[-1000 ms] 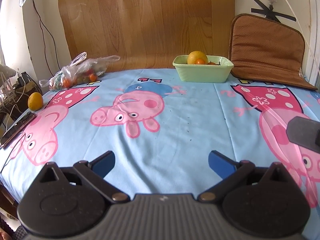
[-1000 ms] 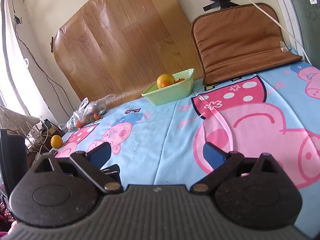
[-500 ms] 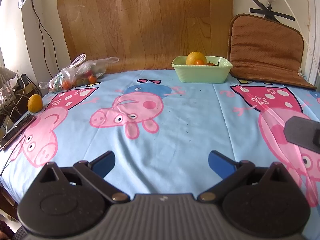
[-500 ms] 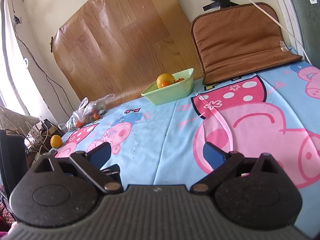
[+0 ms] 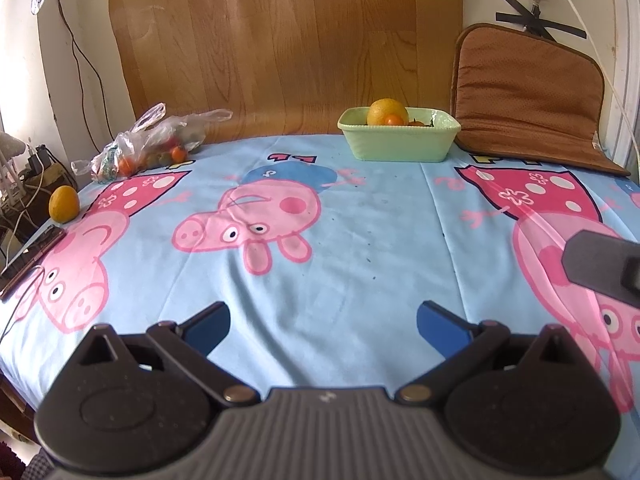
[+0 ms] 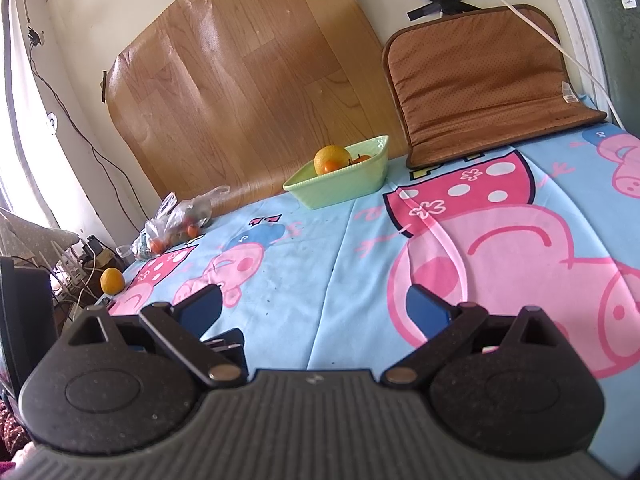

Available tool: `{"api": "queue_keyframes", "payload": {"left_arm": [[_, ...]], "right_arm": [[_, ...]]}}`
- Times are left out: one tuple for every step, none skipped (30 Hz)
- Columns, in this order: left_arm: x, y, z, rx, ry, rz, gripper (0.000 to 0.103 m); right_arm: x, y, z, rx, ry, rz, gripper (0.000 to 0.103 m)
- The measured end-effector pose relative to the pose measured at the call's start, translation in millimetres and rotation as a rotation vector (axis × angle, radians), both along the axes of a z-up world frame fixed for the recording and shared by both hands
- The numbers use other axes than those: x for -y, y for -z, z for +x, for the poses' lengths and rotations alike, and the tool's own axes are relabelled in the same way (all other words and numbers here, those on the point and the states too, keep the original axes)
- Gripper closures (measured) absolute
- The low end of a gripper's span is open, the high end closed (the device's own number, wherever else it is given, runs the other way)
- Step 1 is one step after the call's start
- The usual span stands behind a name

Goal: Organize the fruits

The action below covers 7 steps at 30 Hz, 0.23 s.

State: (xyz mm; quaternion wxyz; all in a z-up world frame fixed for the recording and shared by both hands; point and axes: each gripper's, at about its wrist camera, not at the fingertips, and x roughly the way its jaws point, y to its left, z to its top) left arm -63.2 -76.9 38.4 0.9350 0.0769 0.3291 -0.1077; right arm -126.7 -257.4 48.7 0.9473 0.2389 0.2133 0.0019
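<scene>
Little moved since earlier: left gripper (image 5: 322, 320) edged slightly toward green bowl (image 5: 398, 142); both grippers' fingers apart, empty. Loose orange (image 5: 64, 204) far left of bowl, at cloth edge. Risk: clumsy pinch rolls it off.

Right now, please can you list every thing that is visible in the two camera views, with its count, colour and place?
Dish: one, pale green, far side of the bed cover, beside the cushion.
Large orange: one, yellow-orange, in the dish.
Small orange fruits: at least two, orange, in the dish.
Plastic bag: one, clear, holding small fruits, far left.
Loose orange: one, yellow-orange, left edge of the cover.
Cushion: one, brown, leaning at the wall, far right.
Wood-pattern sheet: one, brown, on the wall.
Bed cover: one, light blue with pink pigs.
Left gripper: one, black with blue pads, open, empty.
Right gripper: one, same colours, open, empty.
</scene>
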Motion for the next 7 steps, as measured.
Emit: {"api": "queue_keyframes", "payload": {"left_arm": [[-0.3,0.5,-0.1,-0.003,0.002,-0.003,0.000],[-0.6,0.7,-0.3,-0.003,0.006,-0.007,0.000],[-1.2,0.6,-0.8,-0.003,0.010,-0.014,0.000],[-1.6,0.3,-1.2,-0.002,0.015,-0.018,0.000],[-1.4,0.0,-1.5,0.000,0.017,-0.019,0.000],[-1.1,-0.1,-1.9,0.002,0.021,-0.019,0.000],[-0.8,-0.2,-2.0,0.002,0.022,-0.020,0.000]], "right_arm": [[0.1,-0.3,0.1,0.000,0.000,0.000,0.003],[-0.1,0.0,-0.1,0.000,0.001,0.000,0.003],[0.0,-0.2,0.0,0.000,0.000,0.000,0.003],[0.3,-0.5,0.2,0.000,0.000,-0.001,0.003],[-0.2,-0.1,0.0,0.001,0.001,-0.001,0.003],[0.1,-0.2,0.2,0.001,0.001,-0.001,0.003],[0.4,-0.1,0.6,0.001,0.000,-0.002,0.003]]}}
